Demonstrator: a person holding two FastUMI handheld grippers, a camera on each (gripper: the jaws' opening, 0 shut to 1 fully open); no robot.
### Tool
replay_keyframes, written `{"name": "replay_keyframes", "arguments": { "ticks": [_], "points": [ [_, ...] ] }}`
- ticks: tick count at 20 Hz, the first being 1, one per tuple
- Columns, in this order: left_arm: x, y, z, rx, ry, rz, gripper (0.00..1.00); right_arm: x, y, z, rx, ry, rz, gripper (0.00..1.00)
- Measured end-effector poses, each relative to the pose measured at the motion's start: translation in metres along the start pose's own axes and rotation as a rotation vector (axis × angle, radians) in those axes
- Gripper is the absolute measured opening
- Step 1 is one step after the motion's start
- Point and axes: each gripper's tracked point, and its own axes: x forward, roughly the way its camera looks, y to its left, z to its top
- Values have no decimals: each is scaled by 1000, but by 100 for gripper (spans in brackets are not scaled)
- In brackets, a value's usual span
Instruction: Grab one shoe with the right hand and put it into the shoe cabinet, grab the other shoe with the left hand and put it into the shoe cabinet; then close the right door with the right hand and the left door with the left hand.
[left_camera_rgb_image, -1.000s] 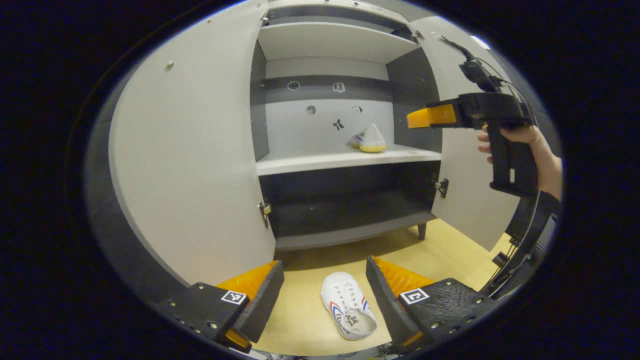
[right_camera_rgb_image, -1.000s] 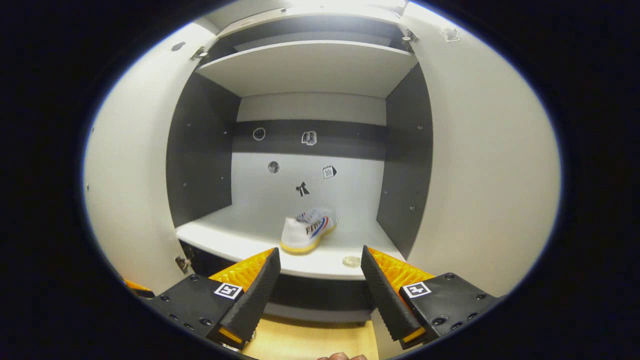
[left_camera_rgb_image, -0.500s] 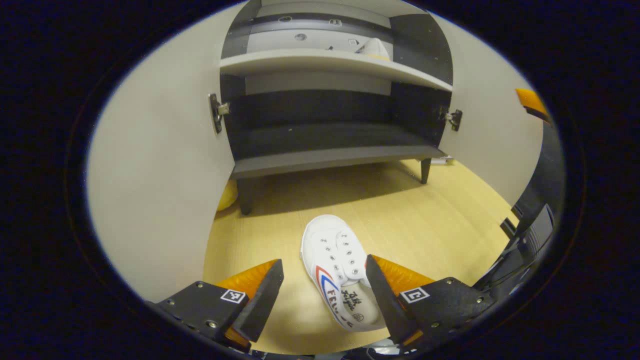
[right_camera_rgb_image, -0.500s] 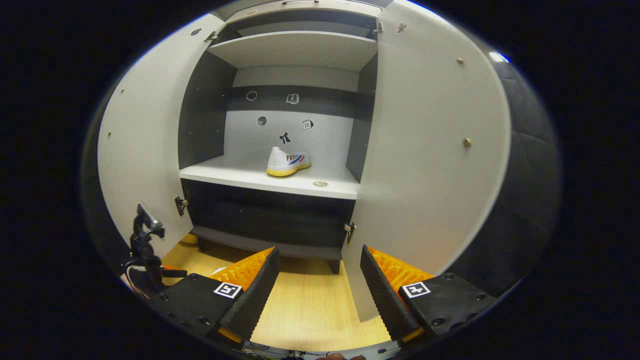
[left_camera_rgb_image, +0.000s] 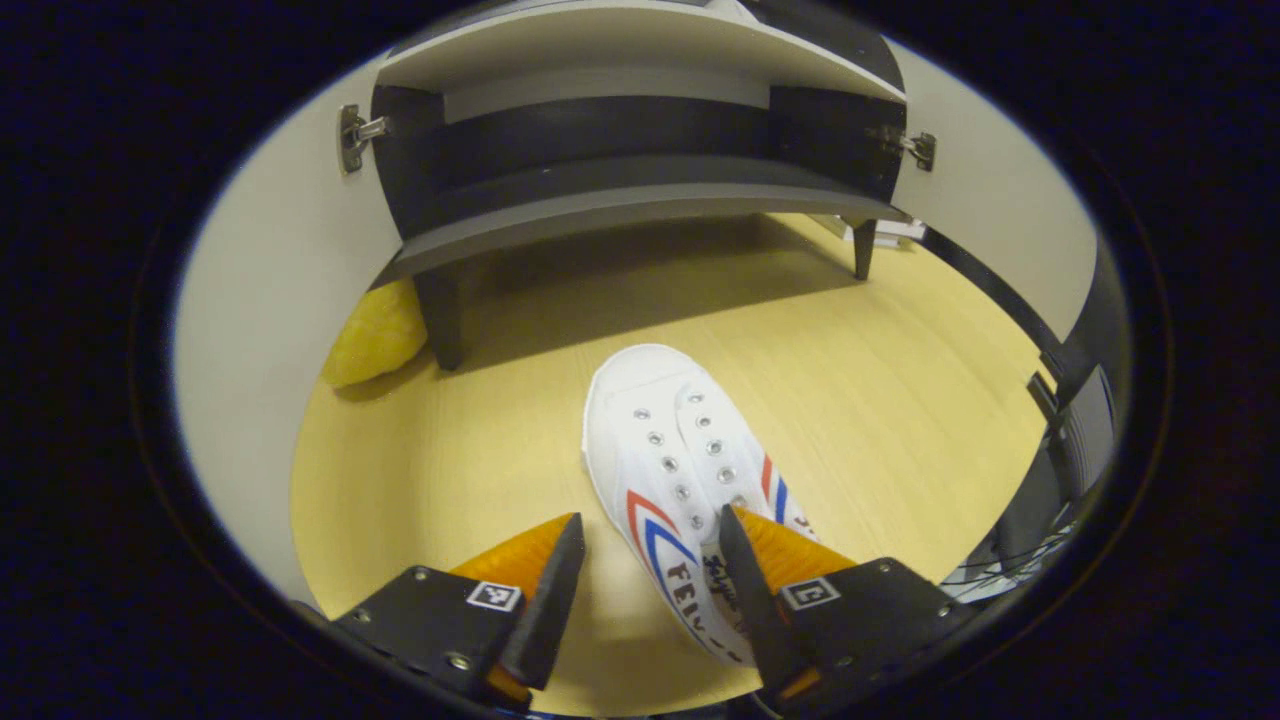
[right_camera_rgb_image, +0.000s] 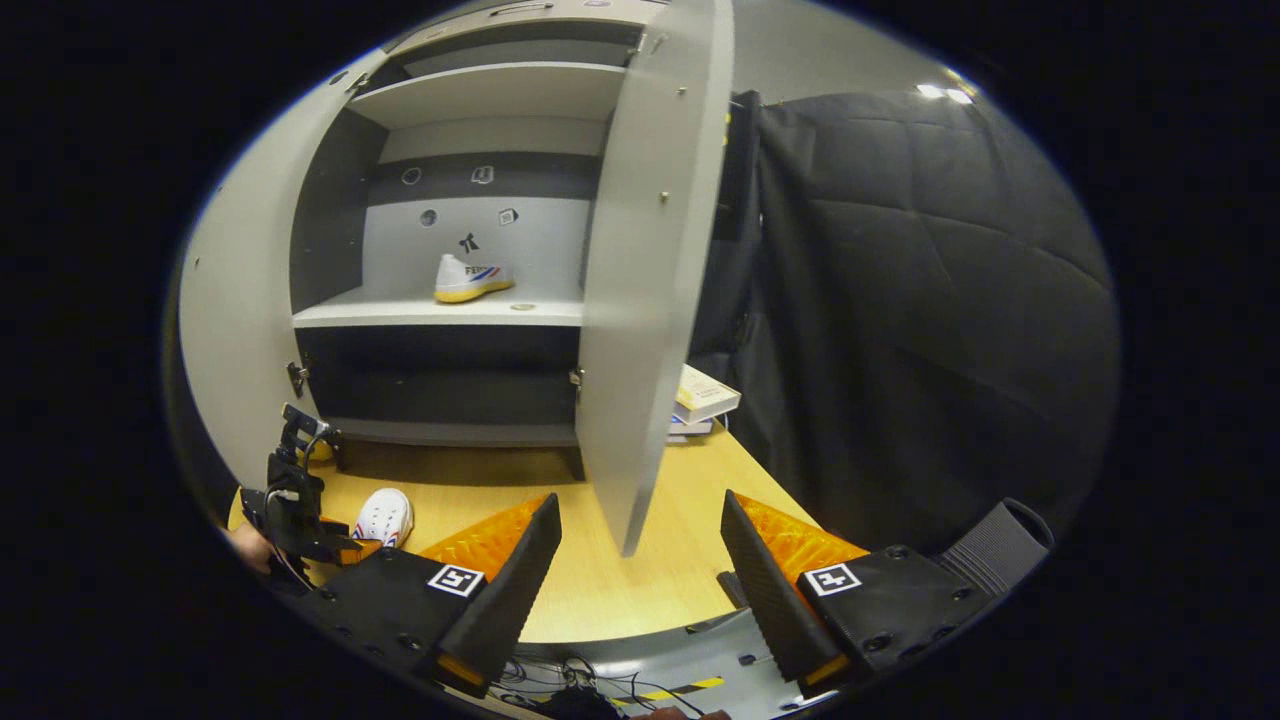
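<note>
Shoe (left_camera_rgb_image: 668, 470) heel hidden behind wide-open left gripper (left_camera_rgb_image: 648, 565), nothing gripped.

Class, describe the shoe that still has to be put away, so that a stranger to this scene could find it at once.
Start at the open shoe cabinet and look down to the wooden floor in front of it. There lies a white shoe with red and blue stripes, toe toward the cabinet, between the left claw fingers. Its twin stands on the cabinet's shelf, not the floor.
</note>
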Motion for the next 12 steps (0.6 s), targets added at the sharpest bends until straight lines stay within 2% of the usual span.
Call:
{"name": "replay_keyframes", "arguments": {
  "ticks": [2, 3, 4, 5, 6, 8, 9, 10, 11, 12],
  "points": [
    [-1, -3, -3, 11, 18, -20, 69, -6, -16, -8, 24, 16, -47, 100],
    [1, -4, -3, 21, 27, -21, 56, -7, -24, -12, 34, 23, -69, 100],
    [1, -5, -4, 17, 38, -31, 69, -9, -31, -15, 43, 31, -87, 100],
    [1, -5, -3, 1, 50, -25, 69, -11, -37, -18, 51, 40, -104, 100],
    [0, -5, -3, -6, 63, -20, 55, -13, -43, -20, 60, 47, -124, 97],
    [1, 0, -3, 5, 80, 9, 48, -20, -55, -23, 80, 50, -157, 100],
    [0, 5, -4, 10, 77, 33, 38, -24, -59, -23, 87, 50, -173, 100],
    [0, 4, -4, 10, 75, 38, 16, -27, -62, -24, 92, 53, -187, 100],
    [0, 5, -2, 30, 75, 37, 8, -31, -66, -26, 94, 55, -199, 100],
    [1, 5, -3, 36, 71, 34, 8, -36, -70, -26, 97, 58, -214, 100]
  ]
}}
